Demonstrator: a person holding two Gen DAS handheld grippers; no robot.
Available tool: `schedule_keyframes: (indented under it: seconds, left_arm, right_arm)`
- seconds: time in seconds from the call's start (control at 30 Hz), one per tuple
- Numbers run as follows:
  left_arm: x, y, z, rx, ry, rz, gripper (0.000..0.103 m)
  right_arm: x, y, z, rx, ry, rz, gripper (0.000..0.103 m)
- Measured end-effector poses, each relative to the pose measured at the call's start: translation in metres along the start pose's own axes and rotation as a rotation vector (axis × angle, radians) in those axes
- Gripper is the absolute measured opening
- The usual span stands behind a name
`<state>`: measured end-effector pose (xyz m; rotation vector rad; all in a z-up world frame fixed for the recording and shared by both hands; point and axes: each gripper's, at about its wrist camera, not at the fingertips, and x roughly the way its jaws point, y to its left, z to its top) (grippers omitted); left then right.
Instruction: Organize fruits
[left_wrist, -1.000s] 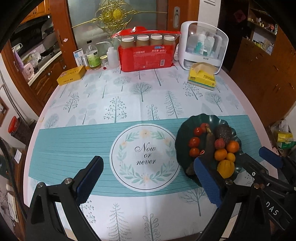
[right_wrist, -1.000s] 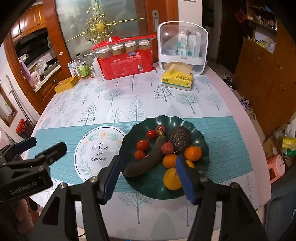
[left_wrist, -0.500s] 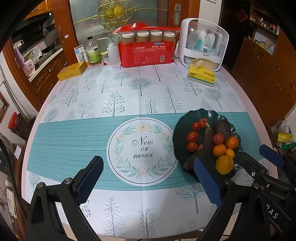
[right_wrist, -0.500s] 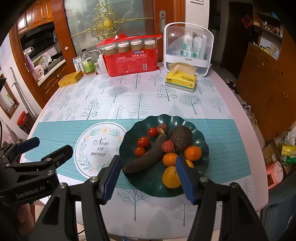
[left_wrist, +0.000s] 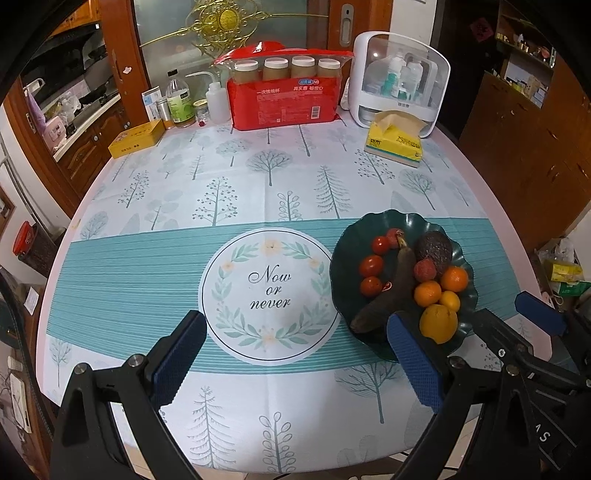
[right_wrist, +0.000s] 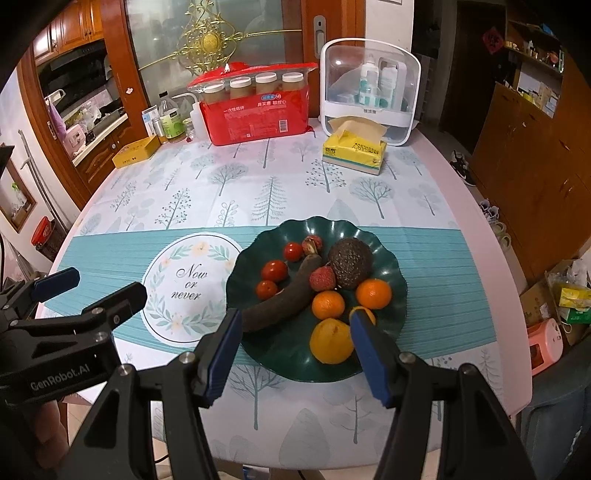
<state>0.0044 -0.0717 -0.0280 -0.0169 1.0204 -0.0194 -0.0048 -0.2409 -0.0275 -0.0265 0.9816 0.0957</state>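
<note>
Left wrist view: left hand-held gripper (left_wrist: 295, 363) wide open, nothing held, hovering over near edge of tabletop (left_wrist: 236, 177). Pulled back and up versus a second ago: more near tablecloth visible, round "Now or never" print (left_wrist: 269, 293) now sitting just beyond the fingertips. Dark green plate (left_wrist: 345, 258) at right, right pad (left_wrist: 415, 363) overlapping its near rim in view, contact not clear. On plate: three cherry tomatoes (left_wrist: 371, 266) at left, dark banana (left_wrist: 391, 295) diagonal through middle, avocado (left_wrist: 434, 249) at far right, lychee (left_wrist: 424, 268) touching it, oranges (left_wrist: 427, 293) near right, large yellow citrus (left_wrist: 438, 323) nearest. Fruit layout unchanged. Right hand-held gripper (left_wrist: 517, 325) visible at right edge, jaws apart.

Right wrist view: right hand-held gripper (right_wrist: 295, 352) wide open, empty, framing near half of plate (right_wrist: 399, 288). Also drawn back: plate further from lens than before. Banana (right_wrist: 288, 295), avocado (right_wrist: 350, 263), yellow citrus (right_wrist: 331, 340) between the pads in view, untouched. Left hand-held gripper (right_wrist: 90, 286) at left, open. Far side: red package (right_wrist: 258, 114), white organizer (right_wrist: 369, 92), yellow tissue box (right_wrist: 354, 151), same positions.
</note>
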Motion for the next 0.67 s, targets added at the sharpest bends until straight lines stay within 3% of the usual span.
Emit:
schedule_keyframes:
  seconds: [0.67]
  left_arm:
    - [-0.0053,-0.0036,-0.0057,0.008,-0.01,-0.006,0.098]
  right_arm:
    - [-0.0003,-0.0053,-0.0088,0.002,0.002,0.006,0.061]
